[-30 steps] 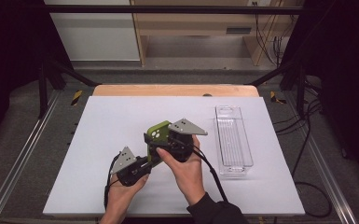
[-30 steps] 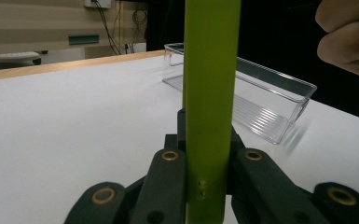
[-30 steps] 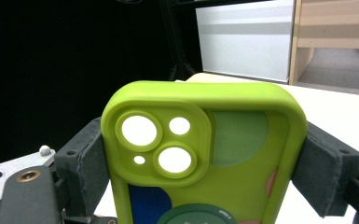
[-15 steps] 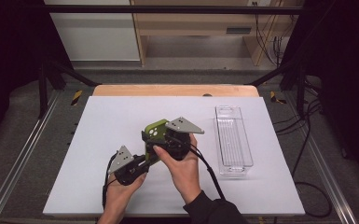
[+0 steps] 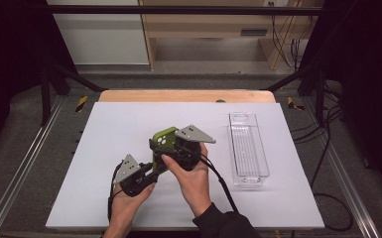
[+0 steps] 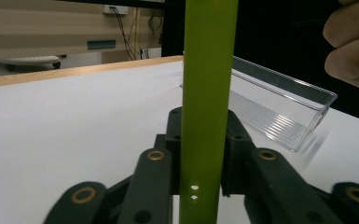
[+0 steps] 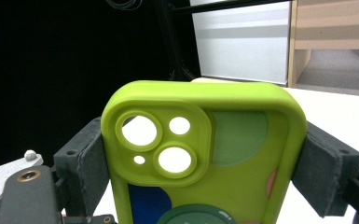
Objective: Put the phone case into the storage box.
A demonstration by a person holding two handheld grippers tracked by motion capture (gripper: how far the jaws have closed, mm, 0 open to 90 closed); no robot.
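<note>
The right gripper (image 5: 174,148) clamps a green phone case (image 7: 205,158) by its side edges, upright above the table's (image 5: 129,124) middle. The left gripper (image 5: 151,174), jaws just easing apart, straddles its lower edge. Best keep the right clamp firm while the left backs away straight.

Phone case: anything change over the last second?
The left gripper has just been opening its jaws, with the green phone case edge-on between them. The right gripper stays clamped across the case's sides. Both hands, the case and the clear tray kept their places.
</note>
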